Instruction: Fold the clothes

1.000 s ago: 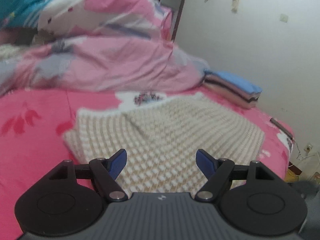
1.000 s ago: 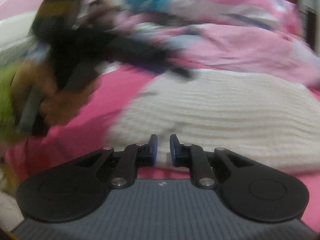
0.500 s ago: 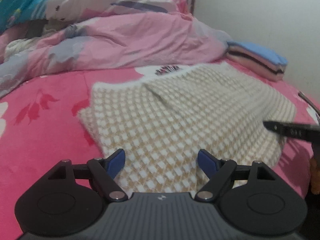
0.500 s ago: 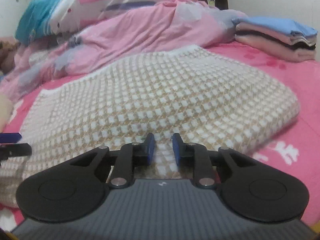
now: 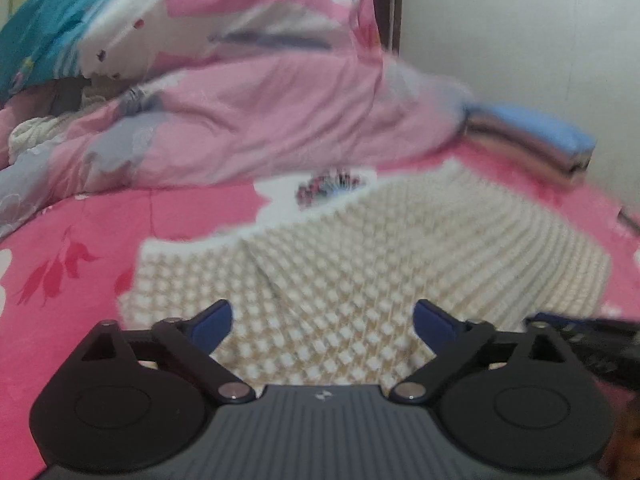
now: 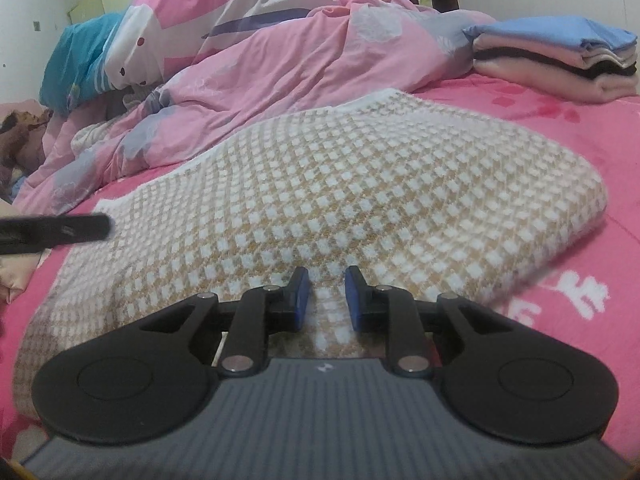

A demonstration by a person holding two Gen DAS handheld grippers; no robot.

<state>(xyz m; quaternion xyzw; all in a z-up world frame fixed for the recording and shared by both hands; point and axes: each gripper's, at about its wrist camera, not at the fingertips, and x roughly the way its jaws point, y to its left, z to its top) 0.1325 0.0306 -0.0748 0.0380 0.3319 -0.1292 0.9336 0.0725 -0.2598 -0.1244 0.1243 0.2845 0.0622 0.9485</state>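
A cream and tan checked knit sweater [image 5: 360, 248] [image 6: 340, 168] lies folded flat on the pink bedsheet [image 5: 80, 240]. My left gripper [image 5: 322, 312] hovers over its near edge, jaws opening wide, with nothing pressed between the blue pads. My right gripper [image 6: 326, 276] sits low over the sweater's near edge. Its pads stand a narrow gap apart and the knit shows through the gap. Its dark finger also shows at the right edge of the left wrist view [image 5: 580, 328]. A left finger [image 6: 60, 228] reaches in from the left of the right wrist view.
A crumpled pink duvet [image 5: 260, 120] [image 6: 280, 60] is heaped behind the sweater. A stack of folded clothes [image 5: 532, 136] [image 6: 560, 52], blue on top, sits at the back right near the white wall. A teal pillow [image 6: 76, 64] lies far left.
The left jaws have spread wider and that gripper has shifted across the sweater. The right gripper swung round, settled at the sweater's near edge, and its pads parted slightly.
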